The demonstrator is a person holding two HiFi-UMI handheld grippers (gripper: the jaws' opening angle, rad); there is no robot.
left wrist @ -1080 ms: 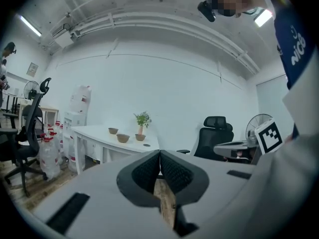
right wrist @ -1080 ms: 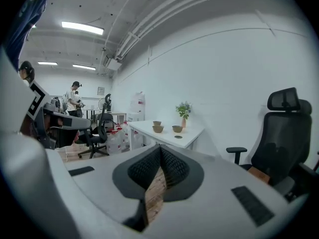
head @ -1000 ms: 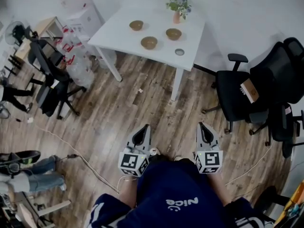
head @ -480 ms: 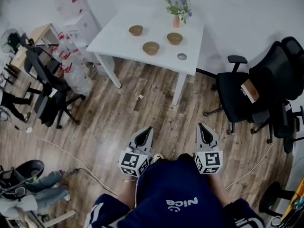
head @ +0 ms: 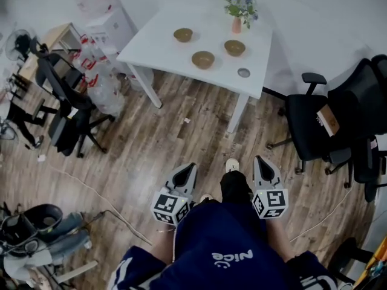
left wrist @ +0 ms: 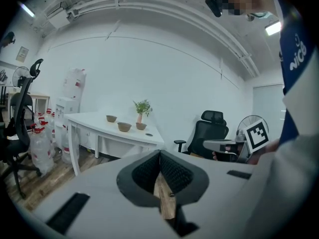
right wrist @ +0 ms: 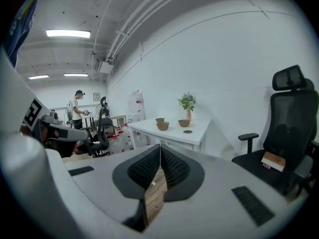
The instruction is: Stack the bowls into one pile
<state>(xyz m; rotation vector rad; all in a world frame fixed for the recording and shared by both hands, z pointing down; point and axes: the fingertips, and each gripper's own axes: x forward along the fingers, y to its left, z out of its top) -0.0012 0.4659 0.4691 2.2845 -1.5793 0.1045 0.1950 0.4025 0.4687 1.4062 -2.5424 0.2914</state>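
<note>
Three bowls sit apart on the white bench [head: 160,44] at the far end of the wood floor. The back-left bowl [head: 183,35] is farthest off and the front bowl [head: 203,59] is nearer the front edge. The right bowl [head: 235,48] is close by a small vase of flowers [head: 236,23], and a small round disc [head: 243,72] lies near the right front corner. None is nested in another, so the pile is not yet started. What has changed over the last second is the person's standing, not the bowls, which keep the same places relative to one another. The bench has slid a little lower and to the right in the head view. A shoe [head: 231,165] now shows further forward between the two tools than before, which reads as a walk toward the bench. The left hand-held gripper [head: 189,169] and the right hand-held gripper [head: 261,162] are carried side by side in front of the body. Both point toward the bench and both are well short of it. Each has its jaws pressed together with nothing between them. In the left gripper view and the right gripper view only floorboards show in the gap below the closed pads. As I judge it, the task is at the approach: the bowls are out of reach, and the jaws must open before either can take a rim. A black office chair [head: 302,122] stands near the bench's right side, something to skirt on the way in.
</note>
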